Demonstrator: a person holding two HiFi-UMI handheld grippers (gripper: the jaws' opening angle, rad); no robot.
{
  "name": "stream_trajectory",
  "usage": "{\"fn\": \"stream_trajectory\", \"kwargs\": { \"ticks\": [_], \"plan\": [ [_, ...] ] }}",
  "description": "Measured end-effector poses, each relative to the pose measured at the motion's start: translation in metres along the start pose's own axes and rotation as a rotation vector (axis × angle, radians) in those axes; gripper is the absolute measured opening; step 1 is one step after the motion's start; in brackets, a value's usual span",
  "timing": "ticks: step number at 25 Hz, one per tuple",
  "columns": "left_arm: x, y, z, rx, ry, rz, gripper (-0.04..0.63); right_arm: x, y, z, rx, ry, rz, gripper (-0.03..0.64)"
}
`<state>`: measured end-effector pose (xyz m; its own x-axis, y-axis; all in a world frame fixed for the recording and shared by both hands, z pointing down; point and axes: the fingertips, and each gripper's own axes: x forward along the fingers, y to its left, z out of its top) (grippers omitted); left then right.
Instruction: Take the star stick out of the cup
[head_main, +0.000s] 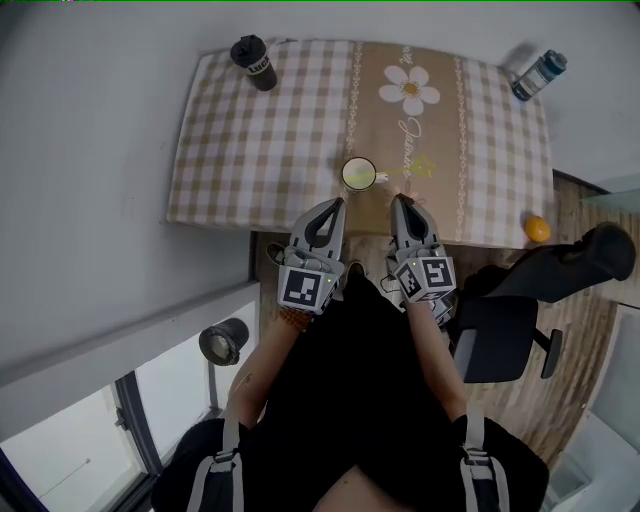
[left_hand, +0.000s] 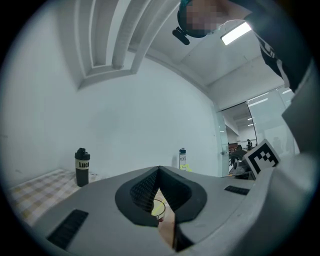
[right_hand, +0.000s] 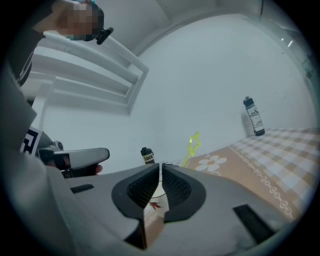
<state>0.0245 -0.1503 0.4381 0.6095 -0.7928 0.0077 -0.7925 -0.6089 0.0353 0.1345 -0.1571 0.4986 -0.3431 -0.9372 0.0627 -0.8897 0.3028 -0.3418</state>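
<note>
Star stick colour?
Translucent yellow-green; the star stick shows best in the right gripper view.

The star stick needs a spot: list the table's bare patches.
Bare: checked stretch between black bottle and cup; right side between water bottle and orange. Crowded: front edge by the cup, with star stick, left gripper, right gripper.

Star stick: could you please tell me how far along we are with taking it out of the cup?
Nothing is done yet: the star stick stands in the cup. In hand: the left gripper and right gripper, both shut and empty, are at the table's near edge, short of the cup. Remaining: open, grasp the stick, lift it out.
</note>
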Motion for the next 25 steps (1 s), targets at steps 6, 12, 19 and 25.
{"fn": "stream_trajectory", "kwargs": {
  "ticks": [6,12,19,25],
  "plan": [
    [0.008,0.007,-0.021,-0.032,0.049,-0.059,0.002,0.025,-0.014,-0.023,0.073,0.075,0.003,0.081],
    [0.011,0.02,-0.027,-0.051,0.067,-0.048,0.002,0.042,-0.016,-0.04,0.133,0.125,0.004,0.108],
    [0.01,0.029,-0.036,-0.056,0.091,-0.032,0.002,0.062,-0.018,-0.054,0.196,0.156,0.02,0.161],
    [0.004,0.039,-0.044,-0.066,0.107,-0.015,0.002,0.071,-0.02,-0.059,0.197,0.168,0.024,0.161]
  ]
}}
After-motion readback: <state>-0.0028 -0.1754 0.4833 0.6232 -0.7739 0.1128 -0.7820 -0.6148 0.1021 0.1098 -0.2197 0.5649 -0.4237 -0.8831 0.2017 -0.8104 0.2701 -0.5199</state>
